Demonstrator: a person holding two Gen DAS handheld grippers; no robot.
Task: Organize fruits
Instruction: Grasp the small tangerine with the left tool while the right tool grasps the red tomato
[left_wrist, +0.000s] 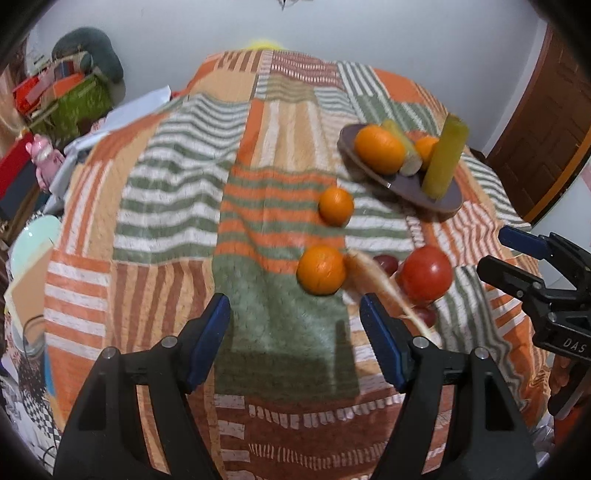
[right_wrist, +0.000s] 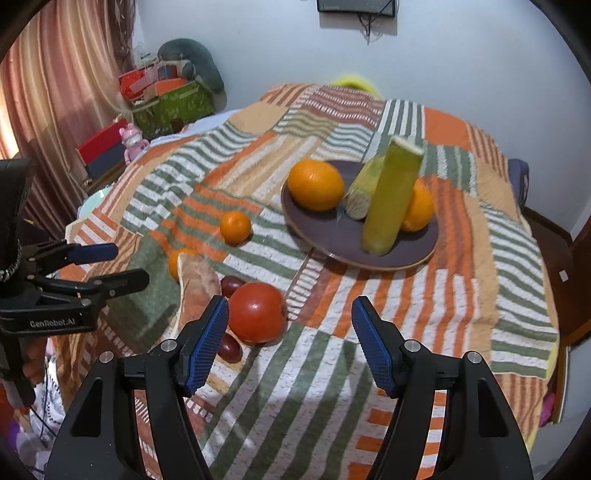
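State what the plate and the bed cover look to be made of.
Plate: likely glazed ceramic, dark purple-brown, smooth with a faint sheen and a paler rim. Bed cover: woven or knitted fabric, matte, nubby striped patchwork that wrinkles.

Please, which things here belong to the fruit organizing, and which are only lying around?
Job: plate, big orange, small orange, red fruit, dark grapes.
Lying about: green box, pink toy, curtain.
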